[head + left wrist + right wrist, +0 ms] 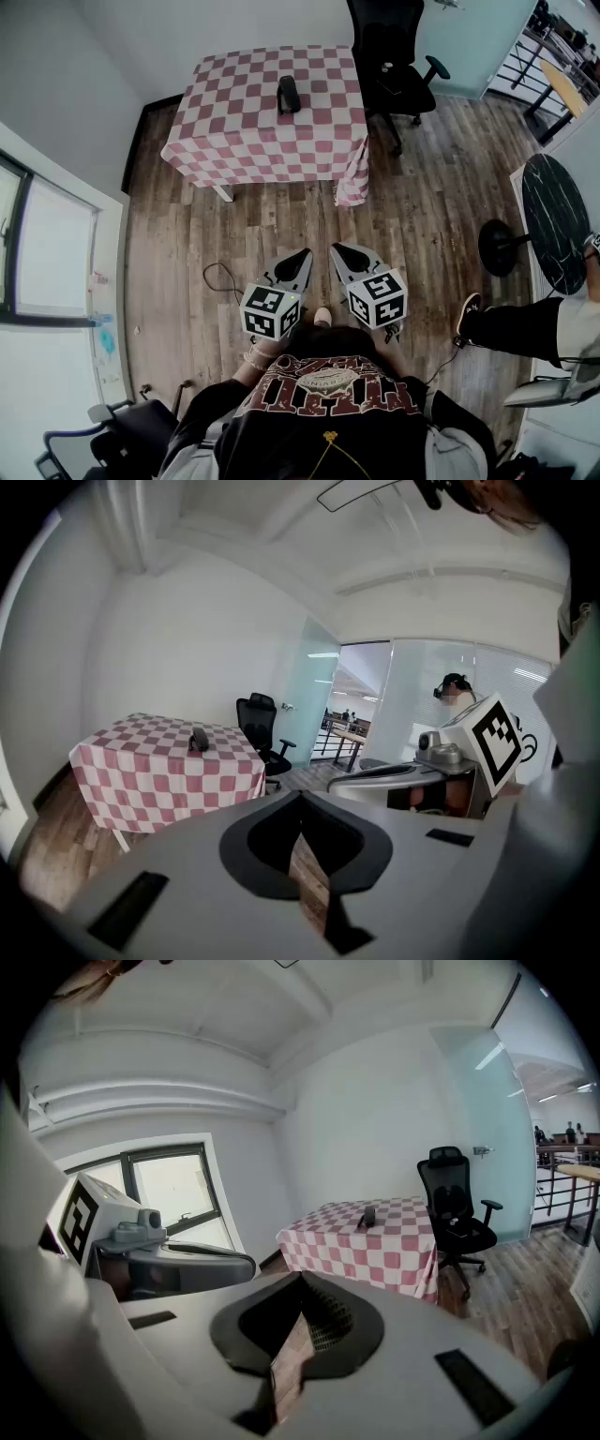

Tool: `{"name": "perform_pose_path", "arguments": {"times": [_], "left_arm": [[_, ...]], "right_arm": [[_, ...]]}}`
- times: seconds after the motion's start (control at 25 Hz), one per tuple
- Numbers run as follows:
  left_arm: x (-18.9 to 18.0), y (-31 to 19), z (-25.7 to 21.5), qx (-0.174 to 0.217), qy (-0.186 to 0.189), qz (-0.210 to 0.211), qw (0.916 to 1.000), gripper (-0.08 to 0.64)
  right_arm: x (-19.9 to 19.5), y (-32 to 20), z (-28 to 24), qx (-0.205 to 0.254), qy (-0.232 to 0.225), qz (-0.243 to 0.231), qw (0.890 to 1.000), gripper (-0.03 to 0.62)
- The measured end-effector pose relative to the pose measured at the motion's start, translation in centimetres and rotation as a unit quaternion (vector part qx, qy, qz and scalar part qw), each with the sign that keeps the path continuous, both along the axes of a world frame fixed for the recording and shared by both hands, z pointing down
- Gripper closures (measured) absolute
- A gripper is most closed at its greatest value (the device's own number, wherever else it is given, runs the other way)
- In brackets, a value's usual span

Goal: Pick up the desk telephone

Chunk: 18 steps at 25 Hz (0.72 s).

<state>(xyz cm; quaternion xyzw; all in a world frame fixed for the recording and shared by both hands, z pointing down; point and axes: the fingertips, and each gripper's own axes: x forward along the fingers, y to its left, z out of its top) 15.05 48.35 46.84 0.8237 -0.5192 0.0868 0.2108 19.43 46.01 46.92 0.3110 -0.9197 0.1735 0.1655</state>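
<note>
From the head view, the desk telephone (pixel 289 94) lies dark on the far half of a table (pixel 234 141) draped in a red-and-white checked cloth, with a black office chair (pixel 394 66) just beside the table's right end. Both grippers are held close to the person's body over the wooden floor (pixel 187 244), well apart from the table. The left gripper (pixel 300 255) and right gripper (pixel 340 250) sit side by side, tips pointing toward the table, each with its marker cube facing up. In the left gripper view, the left gripper (pixel 300 795) has its jaws drawn together at the tips with nothing between them. The desk telephone (pixel 199 739) rests on the checked table far ahead to the left, and the right gripper shows at the right edge. In the right gripper view, the right gripper (pixel 302 1277) is likewise closed tight and empty, and the desk telephone (pixel 368 1215) sits on the table across the room, the office chair to its right
</note>
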Motion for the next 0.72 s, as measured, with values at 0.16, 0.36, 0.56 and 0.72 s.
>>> {"name": "perform_pose_path", "arguments": {"times": [0.16, 0.36, 0.56, 0.72], "left_arm": [[1.0, -0.3, -0.1, 0.001, 0.001, 0.002, 1.0000, 0.560], [2.1, -0.4, 0.3, 0.000, 0.002, -0.002, 1.0000, 0.560], [2.3, -0.1, 0.7, -0.004, 0.000, -0.005, 1.0000, 0.560], [1.7, -0.5, 1.3, -0.008, -0.001, -0.012, 0.9999, 0.560]], "right_arm": [[0.7, -0.3, -0.1, 0.002, -0.004, -0.002, 1.000, 0.572], [1.3, -0.6, -0.2, 0.006, -0.012, -0.007, 1.000, 0.572], [1.6, -0.7, -0.1, 0.003, -0.016, -0.011, 1.000, 0.572], [1.4, -1.0, 0.2, 0.001, -0.016, -0.011, 1.000, 0.572]]}}
